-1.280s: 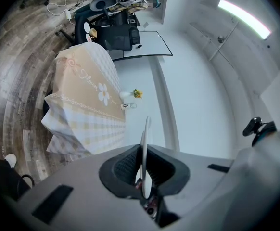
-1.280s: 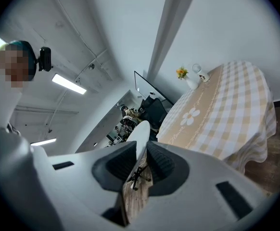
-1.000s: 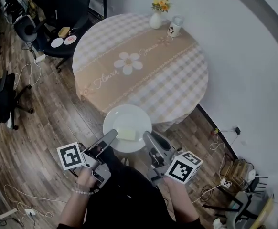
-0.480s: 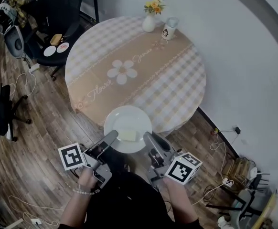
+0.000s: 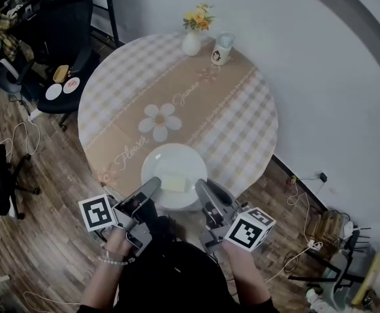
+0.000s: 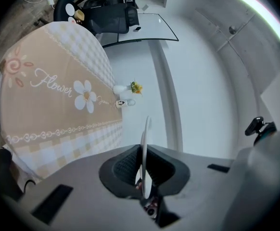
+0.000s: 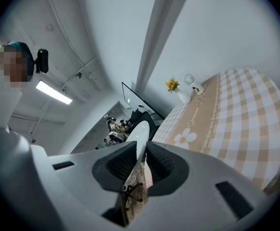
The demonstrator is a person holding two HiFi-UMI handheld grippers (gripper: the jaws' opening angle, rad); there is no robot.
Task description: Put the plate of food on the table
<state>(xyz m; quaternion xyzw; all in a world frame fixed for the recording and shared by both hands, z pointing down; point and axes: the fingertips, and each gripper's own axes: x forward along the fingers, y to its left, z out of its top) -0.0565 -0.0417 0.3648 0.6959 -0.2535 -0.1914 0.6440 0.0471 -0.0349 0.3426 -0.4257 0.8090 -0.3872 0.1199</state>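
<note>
Left gripper pinches the plate edge-on — table seemingly close alongside.

Your head camera looks steeply down from high above the near edge of the counter, taking in its whole round top and the floor around it. The camera on your left claw sits right behind the jaws and faces level across the counter from its near edge toward the vase at the far edge. This view is rolled, so the counter stands at the left. The camera on your right claw looks the same way from just as close, rolled oppositely, with the counter at the right. All three views share the counter top, the vase and the plate over the counter's near edge.
</note>
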